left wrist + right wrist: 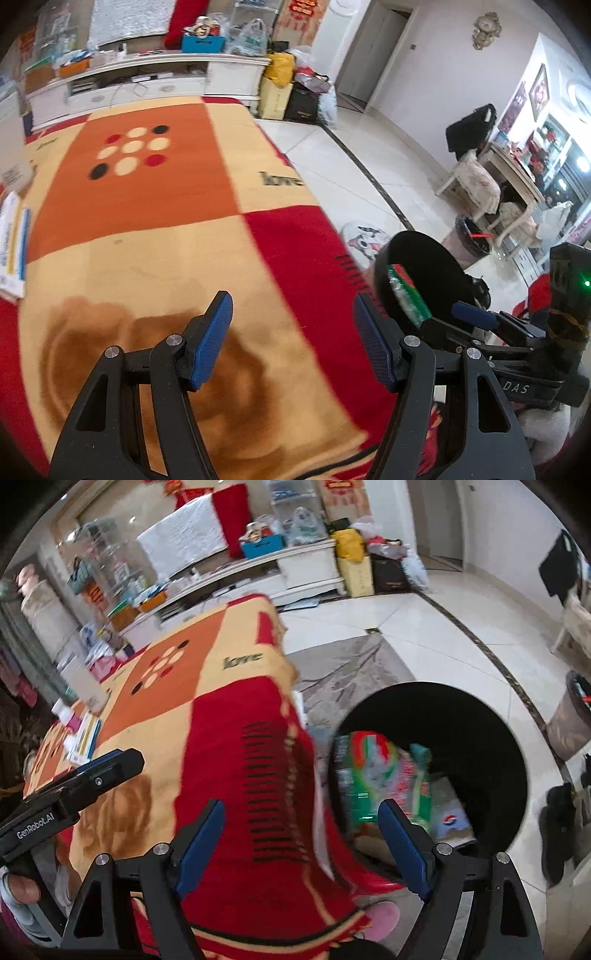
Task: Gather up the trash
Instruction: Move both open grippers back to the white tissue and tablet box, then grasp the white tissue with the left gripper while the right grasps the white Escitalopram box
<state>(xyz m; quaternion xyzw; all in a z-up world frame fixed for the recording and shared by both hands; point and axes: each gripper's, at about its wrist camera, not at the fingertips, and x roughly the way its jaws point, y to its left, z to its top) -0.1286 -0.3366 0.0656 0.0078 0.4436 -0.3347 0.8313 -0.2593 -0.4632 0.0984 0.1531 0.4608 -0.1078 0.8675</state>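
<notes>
Judged well along: left gripper [291,339] half open, empty above the blanket-covered desk [147,229], papers [13,243] far to its left perhaps remaining; right gripper [301,849] wide, empty, wrappers [384,775] already inside the black bin [491,746] just ahead.

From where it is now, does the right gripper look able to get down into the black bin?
Probably yes: the right gripper is open and empty, and the black bin gapes uncovered beside the blanket's edge.
</notes>
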